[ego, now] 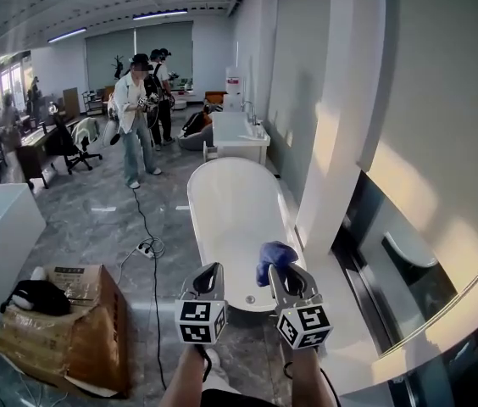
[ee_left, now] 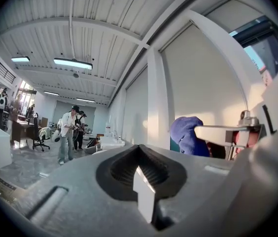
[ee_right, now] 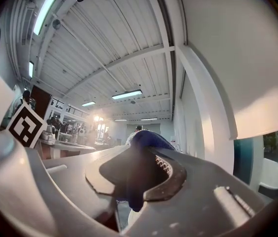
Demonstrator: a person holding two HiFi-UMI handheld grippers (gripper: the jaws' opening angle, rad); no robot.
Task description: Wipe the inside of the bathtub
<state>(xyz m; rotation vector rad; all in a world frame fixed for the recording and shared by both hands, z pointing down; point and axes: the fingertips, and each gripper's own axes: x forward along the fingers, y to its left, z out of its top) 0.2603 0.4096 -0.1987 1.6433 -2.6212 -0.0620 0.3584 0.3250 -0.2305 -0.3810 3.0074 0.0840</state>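
The right gripper (ego: 280,271) pinches a bunched blue cloth (ego: 276,253), the left gripper (ego: 210,273) sits closed and empty, and dragging along the bathtub (ego: 193,219) could tug the cloth loose.

Tub (ego: 230,219) near rim partly behind cloth (ego: 275,255), forearms (ego: 190,378) cut off btm

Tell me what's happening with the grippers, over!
Left gripper shut, empty. Right gripper shut on blue cloth, above near end of white bathtub. Power cable on floor, left of tub.
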